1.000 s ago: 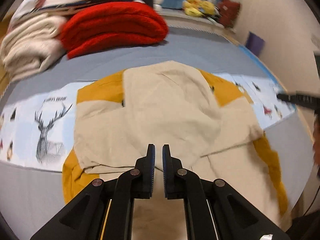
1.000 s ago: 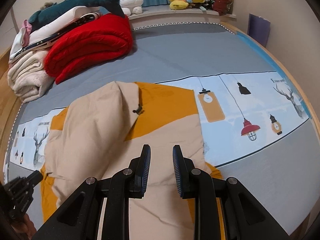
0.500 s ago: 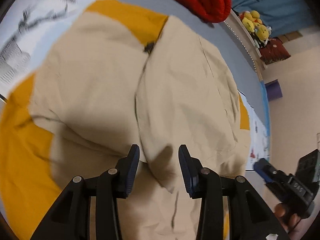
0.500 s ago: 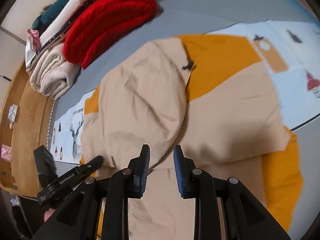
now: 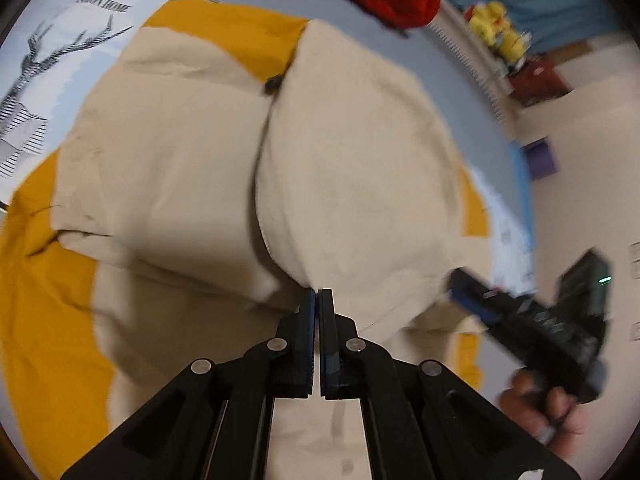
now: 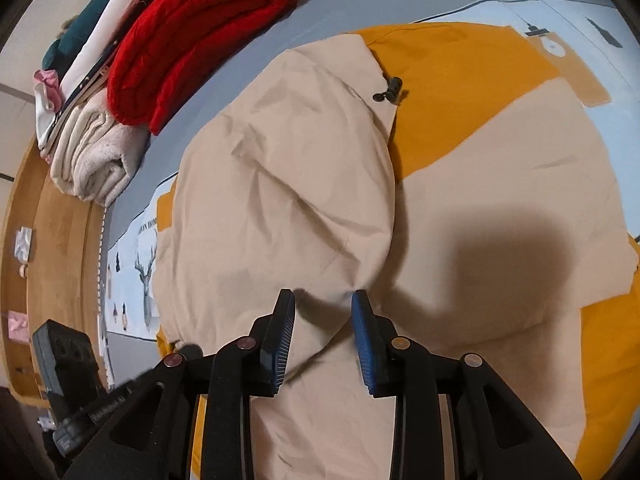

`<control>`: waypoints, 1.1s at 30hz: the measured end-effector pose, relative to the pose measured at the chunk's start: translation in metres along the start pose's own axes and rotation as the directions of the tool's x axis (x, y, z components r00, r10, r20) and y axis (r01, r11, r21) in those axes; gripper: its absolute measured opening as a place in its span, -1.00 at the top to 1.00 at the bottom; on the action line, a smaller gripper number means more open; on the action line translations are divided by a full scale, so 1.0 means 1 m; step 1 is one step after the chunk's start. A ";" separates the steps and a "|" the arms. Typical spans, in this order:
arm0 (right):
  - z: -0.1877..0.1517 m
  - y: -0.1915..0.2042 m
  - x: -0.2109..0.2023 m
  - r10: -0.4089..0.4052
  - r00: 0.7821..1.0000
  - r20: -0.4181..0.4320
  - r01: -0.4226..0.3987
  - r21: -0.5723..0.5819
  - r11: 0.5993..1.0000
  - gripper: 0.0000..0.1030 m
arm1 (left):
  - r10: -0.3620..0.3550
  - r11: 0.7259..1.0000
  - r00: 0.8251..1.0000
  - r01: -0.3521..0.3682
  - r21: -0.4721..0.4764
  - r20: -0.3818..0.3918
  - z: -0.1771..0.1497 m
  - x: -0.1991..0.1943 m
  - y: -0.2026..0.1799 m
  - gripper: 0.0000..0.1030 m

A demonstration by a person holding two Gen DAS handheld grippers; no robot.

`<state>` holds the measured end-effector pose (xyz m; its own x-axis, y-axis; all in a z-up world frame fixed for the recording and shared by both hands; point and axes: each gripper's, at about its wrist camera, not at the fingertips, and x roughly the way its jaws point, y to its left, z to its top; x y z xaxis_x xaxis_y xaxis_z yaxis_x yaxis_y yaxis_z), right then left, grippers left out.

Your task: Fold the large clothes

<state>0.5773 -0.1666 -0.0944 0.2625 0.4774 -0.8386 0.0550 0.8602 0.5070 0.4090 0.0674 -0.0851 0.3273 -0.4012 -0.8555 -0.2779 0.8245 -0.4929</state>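
Observation:
A large beige and mustard-yellow jacket (image 5: 168,152) lies spread on the bed, its beige hood (image 5: 352,168) folded over the body. My left gripper (image 5: 319,292) is shut, and the lower tip of the hood runs into its pinched fingertips. In the right wrist view the same jacket (image 6: 500,184) fills the frame. My right gripper (image 6: 322,300) hangs low over it with its jaws opening. A beige fold of the hood (image 6: 288,168) lies between the blue pads (image 6: 362,336), which do not press on it. A black cord stopper (image 6: 390,90) sits at the hood's edge.
A folded red blanket (image 6: 192,40) and a cream one (image 6: 92,152) are stacked at the far side of the bed. The grey sheet has a printed deer band (image 5: 44,68). A wooden ledge (image 6: 52,220) borders the bed. Plush toys (image 5: 496,28) and a wall (image 5: 580,168) lie beyond. A hand (image 5: 536,408) holds the right gripper.
The left jaws, apart half a second ago, have closed on the hood's tip. Both grippers have dropped closer to the jacket and tilted downward. The right jaws have widened.

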 end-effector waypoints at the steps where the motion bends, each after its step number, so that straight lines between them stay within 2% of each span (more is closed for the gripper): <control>1: -0.001 -0.001 0.002 -0.009 1.000 0.000 0.009 0.002 1.000 0.40 | 0.050 0.999 0.999 -0.050 0.009 -0.010 -0.001 0.004 0.002 1.00; 4: -0.005 -0.009 0.017 -0.093 0.995 -0.036 0.093 0.010 0.996 0.45 | 0.097 0.995 0.995 -0.096 0.017 -0.015 -0.001 0.004 0.003 1.00; 6: -0.004 -0.014 0.019 -0.148 0.988 -0.044 0.149 0.025 0.988 0.45 | 0.087 0.995 0.995 -0.089 0.042 0.053 0.000 -0.010 -0.006 1.00; 7: -0.004 -0.015 0.013 -0.178 0.984 -0.022 0.179 0.037 0.983 0.45 | 0.062 0.994 0.993 -0.070 0.084 0.096 0.000 -0.019 -0.015 1.00; 9: -0.001 -0.007 -0.005 -0.212 0.975 0.067 0.211 0.026 0.977 0.45 | 0.026 0.987 0.992 -0.045 0.154 0.125 0.001 -0.024 -0.030 0.97; 11: 0.002 0.009 -0.022 -0.198 0.966 0.168 0.206 -0.032 0.978 0.45 | -0.012 0.978 0.996 -0.006 0.208 0.088 -0.004 -0.013 -0.038 0.95; 13: 0.002 0.026 -0.028 -0.129 0.966 0.223 0.156 -0.107 0.982 0.43 | 0.011 0.980 1.000 -0.014 0.200 0.013 -0.009 0.010 -0.033 0.94; 15: 0.002 0.033 -0.016 -0.063 0.982 0.180 0.092 -0.154 0.984 0.43 | 0.056 0.984 0.997 -0.046 0.169 -0.059 -0.015 0.034 -0.021 0.94; 16: 0.001 0.030 -0.004 -0.059 0.989 0.138 0.078 -0.143 0.987 0.43 | 0.083 0.985 0.993 -0.069 0.158 -0.084 -0.017 0.041 -0.016 0.94; 19: 0.000 0.009 0.028 -0.106 0.994 0.027 0.108 -0.064 0.992 0.43 | 0.072 0.989 0.993 -0.058 0.139 -0.096 -0.017 0.038 -0.013 0.94; 21: -0.002 -0.002 0.036 -0.135 0.991 -0.010 0.135 -0.016 0.991 0.42 | 0.060 0.984 0.995 -0.047 0.174 -0.073 -0.015 0.025 -0.021 0.93; 23: 0.000 -0.005 0.031 -0.159 0.987 0.002 0.159 -0.006 0.987 0.42 | 0.046 0.974 0.998 -0.038 0.223 -0.031 -0.013 0.011 -0.033 0.91; 26: -0.001 0.004 0.016 -0.180 0.981 0.067 0.183 -0.046 0.982 0.42 | 0.026 0.966 0.999 -0.017 0.257 -0.035 -0.014 0.016 -0.042 0.87; 30: 0.000 0.013 0.014 -0.248 0.965 0.089 0.256 -0.089 0.962 0.42 | 0.143 0.962 0.984 -0.112 0.250 -0.109 -0.021 0.047 -0.028 0.85; 33: 0.002 0.011 0.000 -0.245 0.962 0.120 0.255 -0.075 0.964 0.42 | 0.104 0.958 0.992 -0.081 0.275 -0.070 -0.019 0.024 -0.038 0.84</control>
<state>0.5800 -0.1571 -0.0887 0.3550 0.2265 -0.9070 0.0475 0.9646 0.2595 0.4108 0.0189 -0.0903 0.2327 -0.3403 -0.9111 -0.0447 0.9321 -0.3595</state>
